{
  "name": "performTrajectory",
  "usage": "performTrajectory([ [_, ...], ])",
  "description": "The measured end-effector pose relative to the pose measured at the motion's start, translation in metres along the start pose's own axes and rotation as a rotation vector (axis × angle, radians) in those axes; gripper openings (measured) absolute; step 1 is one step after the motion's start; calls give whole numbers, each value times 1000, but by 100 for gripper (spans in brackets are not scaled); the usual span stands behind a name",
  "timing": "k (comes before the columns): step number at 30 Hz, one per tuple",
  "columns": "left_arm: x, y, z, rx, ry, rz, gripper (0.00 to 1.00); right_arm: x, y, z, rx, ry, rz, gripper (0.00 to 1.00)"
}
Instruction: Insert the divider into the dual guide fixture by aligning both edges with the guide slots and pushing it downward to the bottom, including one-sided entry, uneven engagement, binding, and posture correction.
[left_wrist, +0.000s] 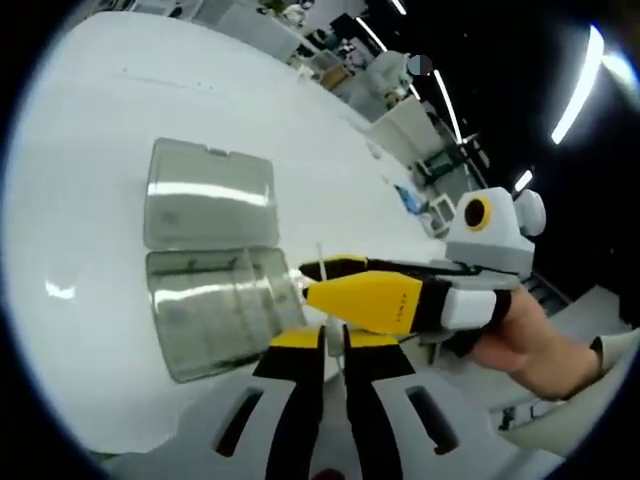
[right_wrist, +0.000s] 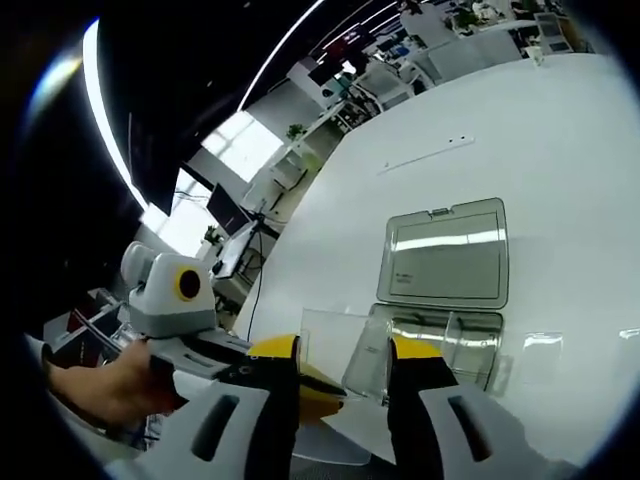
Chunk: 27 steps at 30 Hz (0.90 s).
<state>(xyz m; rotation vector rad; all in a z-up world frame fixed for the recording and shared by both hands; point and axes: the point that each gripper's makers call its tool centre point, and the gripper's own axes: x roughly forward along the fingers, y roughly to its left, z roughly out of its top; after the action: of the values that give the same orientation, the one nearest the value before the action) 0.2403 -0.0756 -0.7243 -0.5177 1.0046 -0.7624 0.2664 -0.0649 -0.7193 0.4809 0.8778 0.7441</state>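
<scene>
The left tool (left_wrist: 333, 345) was nearly closed, its jaws pinching the thin edge of the clear divider (right_wrist: 335, 350). In the right gripper view this divider stood as a transparent sheet between the jaws of the right tool (right_wrist: 340, 385). Those jaws stood apart, and I could not tell if they pressed on the sheet. The divider was held just before the clear box (left_wrist: 220, 310), not yet in its slots. The box lay open on the white worktop (left_wrist: 90, 120), with its lid (left_wrist: 210, 192) flat behind. The sheet looked light, stiff and smooth, so probably slippery. Holding both upper corners seemed best.
</scene>
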Motion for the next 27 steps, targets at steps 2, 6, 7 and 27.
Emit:
performTrajectory([
  [2,0,1,0,-3,1,1,3,0,-1,0,2,-1,-3,29],
  [6,0,2,-1,4,8,7,3,1,0,-1,2,3,-2,30],
  [7,0,2,-1,8,8,9,2,1,0,-2,3,3,-3,30],
  [27,-10,11,3,48,33,24,0,-1,8,-1,42,-11,82,30],
])
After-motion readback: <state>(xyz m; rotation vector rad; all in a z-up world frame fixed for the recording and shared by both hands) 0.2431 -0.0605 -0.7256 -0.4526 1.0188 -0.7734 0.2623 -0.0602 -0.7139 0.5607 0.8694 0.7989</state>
